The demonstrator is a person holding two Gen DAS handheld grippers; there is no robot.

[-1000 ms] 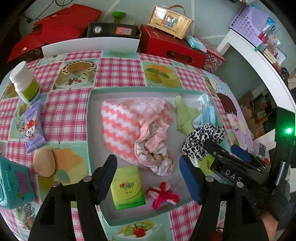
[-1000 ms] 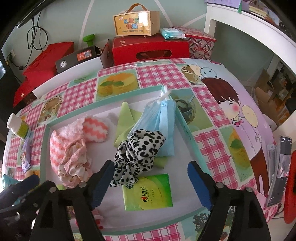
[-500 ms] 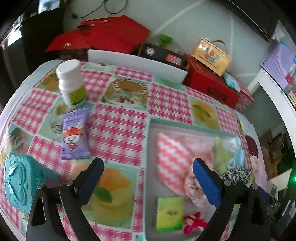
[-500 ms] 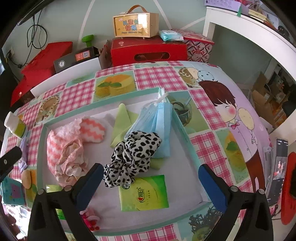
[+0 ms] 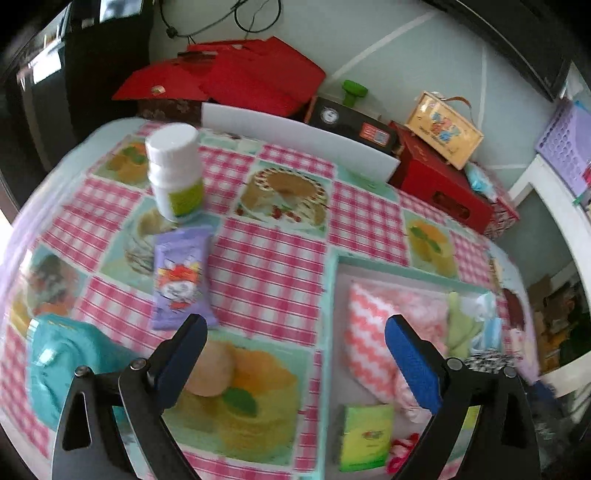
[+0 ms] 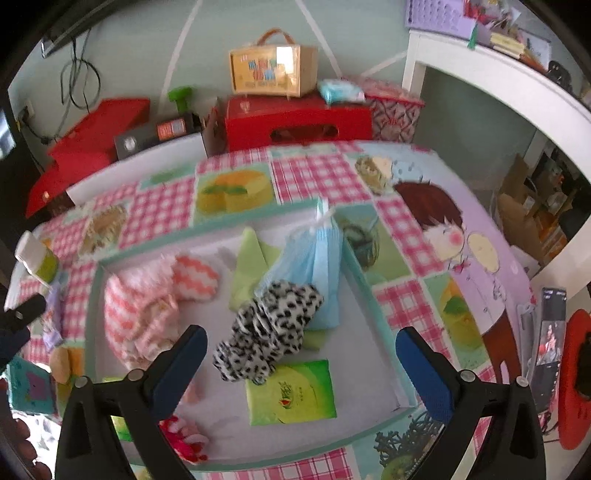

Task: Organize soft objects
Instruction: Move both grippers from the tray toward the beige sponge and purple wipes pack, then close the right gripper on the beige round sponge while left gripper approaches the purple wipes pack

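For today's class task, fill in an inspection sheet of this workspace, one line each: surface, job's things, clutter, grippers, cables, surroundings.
Surface: table under a pink checked cloth with cake pictures.
Job's things: teal-rimmed tray holds a pink zigzag cloth, spotted scrunchie, blue masks, green cloth and green tissue packs.
Clutter: on the cloth outside the tray, white bottle, purple snack packet, teal pouch, round tan piece.
Grippers: left gripper and right gripper both open, holding nothing; their jaws have just been opening.
Cables: black cable on the wall.
Surroundings: red boxes, yellow carry box, white shelf.
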